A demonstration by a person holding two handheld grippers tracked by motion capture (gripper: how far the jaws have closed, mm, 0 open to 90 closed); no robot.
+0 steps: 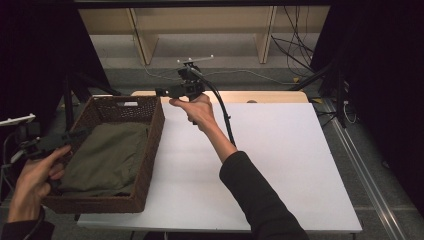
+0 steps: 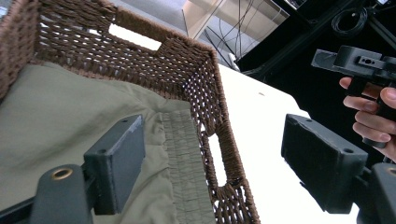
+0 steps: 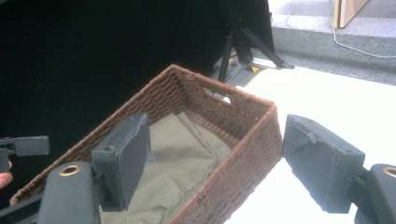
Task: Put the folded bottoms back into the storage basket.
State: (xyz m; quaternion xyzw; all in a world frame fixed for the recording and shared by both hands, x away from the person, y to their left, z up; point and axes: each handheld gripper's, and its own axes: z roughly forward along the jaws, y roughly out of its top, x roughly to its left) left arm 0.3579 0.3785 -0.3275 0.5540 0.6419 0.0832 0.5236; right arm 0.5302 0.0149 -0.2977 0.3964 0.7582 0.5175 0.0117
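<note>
The white tabletop point(image 1: 280, 165) is lying under everything, spreading bare to the right of the right gripper's fingers and reaching to the brown wicker basket point(image 1: 150, 145) at its left end. The basket is sitting ahead of both pairs of fingers: in the left gripper view its woven wall point(image 2: 205, 88) is rising between the two black fingers, with one finger over the inside of the basket and the other over the white surface just outside it; in the right gripper view the basket's near corner point(image 3: 252, 135) is standing between the fingers in the same way. An olive-green folded cloth point(image 1: 107, 157) is lying flat in the basket, covering most of its bottom, below and beyond the left gripper's fingers, with a stitched band point(image 2: 182, 158) running along the wall beside the inner finger. The left gripper point(image 1: 75, 135) is hovering at the basket's left rim, its fingers standing apart and released, gripping nothing. The right gripper point(image 1: 162, 92) is hanging above the basket's far right corner, held in a hand point(image 1: 200, 110) with a dark sleeve, its fingers likewise spread and released, with nothing pressed between them.
</note>
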